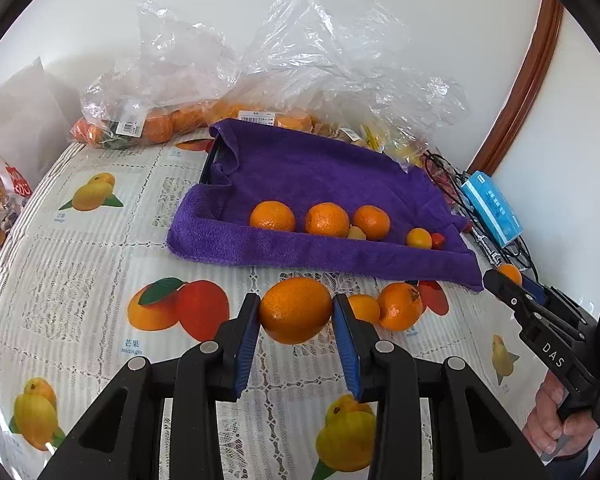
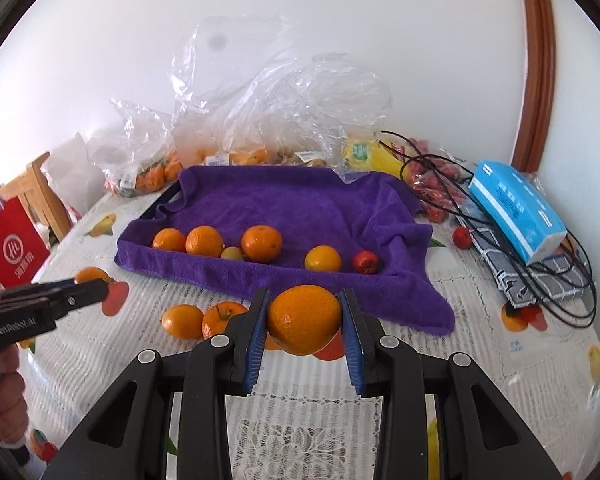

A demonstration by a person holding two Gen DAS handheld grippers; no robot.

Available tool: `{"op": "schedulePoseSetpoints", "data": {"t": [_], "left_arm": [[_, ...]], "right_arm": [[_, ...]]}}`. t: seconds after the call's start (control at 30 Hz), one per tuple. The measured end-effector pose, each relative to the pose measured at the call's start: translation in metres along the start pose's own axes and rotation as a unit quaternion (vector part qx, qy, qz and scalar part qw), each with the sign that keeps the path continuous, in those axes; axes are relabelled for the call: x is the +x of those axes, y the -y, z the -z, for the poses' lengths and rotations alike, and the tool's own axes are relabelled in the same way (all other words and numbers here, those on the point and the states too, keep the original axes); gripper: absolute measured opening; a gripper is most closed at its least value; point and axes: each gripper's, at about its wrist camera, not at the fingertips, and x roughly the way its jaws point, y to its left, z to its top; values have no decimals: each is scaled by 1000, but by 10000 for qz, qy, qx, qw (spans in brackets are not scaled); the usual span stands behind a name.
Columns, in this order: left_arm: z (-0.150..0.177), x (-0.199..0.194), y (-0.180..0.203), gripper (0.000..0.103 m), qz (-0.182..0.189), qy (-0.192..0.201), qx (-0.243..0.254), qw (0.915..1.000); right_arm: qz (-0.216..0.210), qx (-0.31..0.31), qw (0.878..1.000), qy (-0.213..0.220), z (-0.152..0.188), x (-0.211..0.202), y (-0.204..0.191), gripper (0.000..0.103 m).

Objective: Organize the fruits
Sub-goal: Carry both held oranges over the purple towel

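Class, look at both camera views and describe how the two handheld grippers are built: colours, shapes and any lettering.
Both the left gripper and the right gripper are black plastic with angular cut-out arms, round silver rivets and blue ribbed pads lining the jaws. One side plate reads "DAS"; the other, "GenRobot.AI".

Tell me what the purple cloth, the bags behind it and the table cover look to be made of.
Purple cloth: soft terry or microfibre, matte, with a fuzzy nap and limp folds.
Bags: thin clear plastic film, glossy, crinkled, with fruit showing through.
Table cover: probably a lace-patterned sheet printed with fruit, perhaps vinyl; it shows a slight sheen, but I cannot be sure.
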Motion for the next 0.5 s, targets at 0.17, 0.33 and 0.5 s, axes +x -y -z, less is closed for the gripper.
{"op": "schedulePoseSetpoints", "data": {"t": [0.17, 0.33, 0.5], "left_arm": [[-9, 4, -3, 35, 62, 98, -10, 9999], [-26, 5, -2, 35, 77, 251, -12, 9997], [-46, 3, -1, 35, 34, 445, -4, 9990]], "right_arm": [[104, 72, 9999, 100, -2, -7, 8, 34], [152, 126, 9996, 178, -16, -2, 10, 34], [152, 138, 9990, 397, -37, 4, 8, 34]]}}
